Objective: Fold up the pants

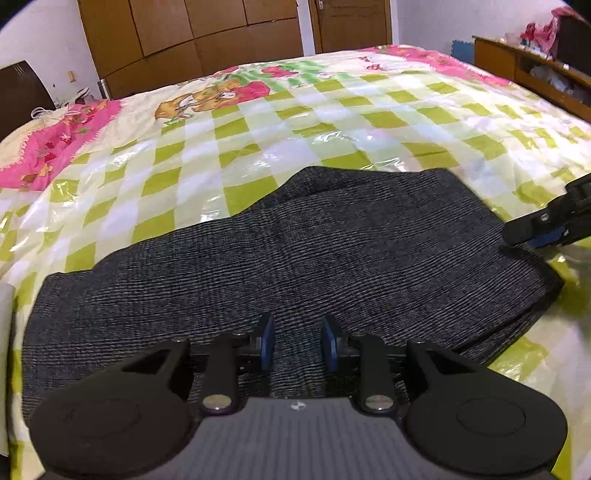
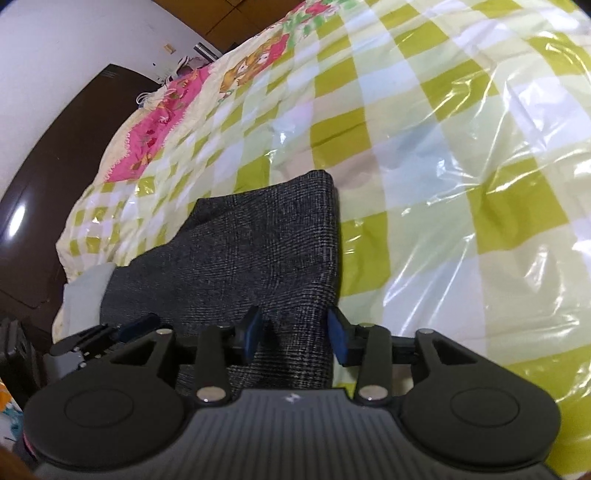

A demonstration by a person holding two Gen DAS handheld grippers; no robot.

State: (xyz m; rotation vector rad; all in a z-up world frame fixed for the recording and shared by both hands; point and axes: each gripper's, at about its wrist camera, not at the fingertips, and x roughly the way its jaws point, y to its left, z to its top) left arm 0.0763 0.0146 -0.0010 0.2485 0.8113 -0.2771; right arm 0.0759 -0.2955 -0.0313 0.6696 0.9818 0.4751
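Nearest in the left wrist view, the left claw [image 1: 297, 341] hangs low over the near part of the pants [image 1: 288, 258], its blue pads [image 1: 266, 341] parted by a moderate gap with only cloth showing between them; nothing is pinched, and whether the tips press on the fabric cannot be told. The dark grey ribbed pants lie flat across the near side of the bed [image 1: 332, 122], already doubled, with stacked layers visible at the right-hand edge, so they look partly folded and spread out for a further fold. The right claw [image 2: 295, 338] is placed over that right-hand edge of the pants [image 2: 266, 251], probably to take hold of the layers there; its pads [image 2: 338, 339] are likewise apart at a middling width, straddling the fabric edge without closing on it. In the left view its tip [image 1: 532, 230] meets the cloth near the far right corner, seemingly touching. Beyond the pants, a glossy plastic sheet [image 2: 461, 166] covers the green checked bedspread, giving a slick base for sliding cloth. Farther off stand wooden wardrobe doors [image 1: 192, 33].
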